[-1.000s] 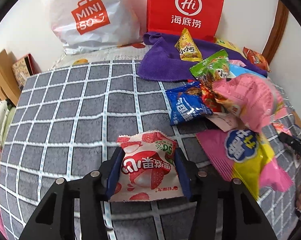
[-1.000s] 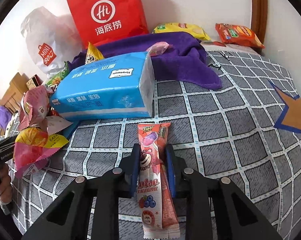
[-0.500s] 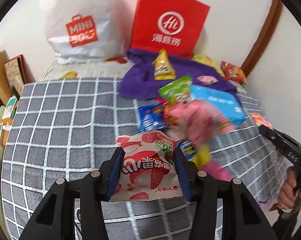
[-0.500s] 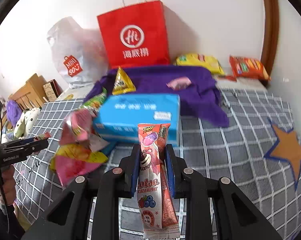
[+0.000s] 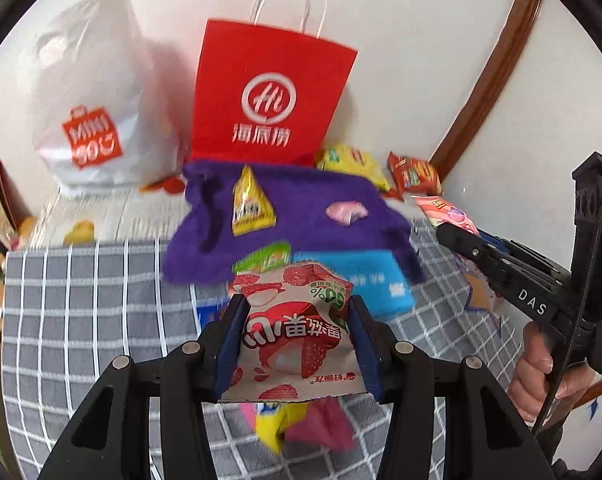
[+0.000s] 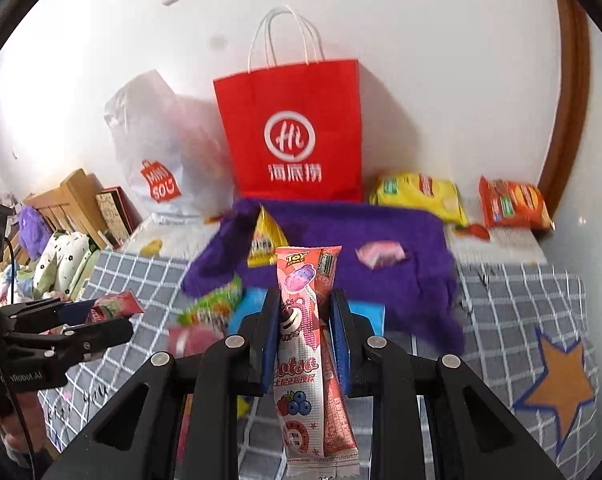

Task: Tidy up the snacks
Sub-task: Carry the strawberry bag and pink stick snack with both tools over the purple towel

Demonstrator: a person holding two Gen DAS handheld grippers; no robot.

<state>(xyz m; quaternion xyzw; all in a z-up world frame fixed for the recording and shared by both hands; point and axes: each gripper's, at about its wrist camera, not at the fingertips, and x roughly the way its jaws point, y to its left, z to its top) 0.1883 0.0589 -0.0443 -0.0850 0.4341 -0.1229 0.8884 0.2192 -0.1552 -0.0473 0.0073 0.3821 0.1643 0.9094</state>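
Both tongs are loaded and raised above the grey checked bedcover. The left gripper is clamped across the flat sides of a strawberry snack packet, pinched around its middle so the top edge sticks out ahead of the fingertips. The right gripper is closed on a long pink lollipop packet, gripped partway along, with its tail hanging below the jaws toward the camera.

Straight ahead of both tongs, beyond a purple towel and against the wall, stands the red paper bag with its mouth upward and white handles raised; a white plastic bag slumps to its left. Loose snacks lie under and just ahead of the fingers.

I'd guess the packets are headed for one of those bags. To do it well, bring each one high over the rim, keep clear of the handles, and go in one at a time so the tongs don't knock together. The long packet may swing, so I'd lower its hanging end in first, then part the jaws only once it's well inside
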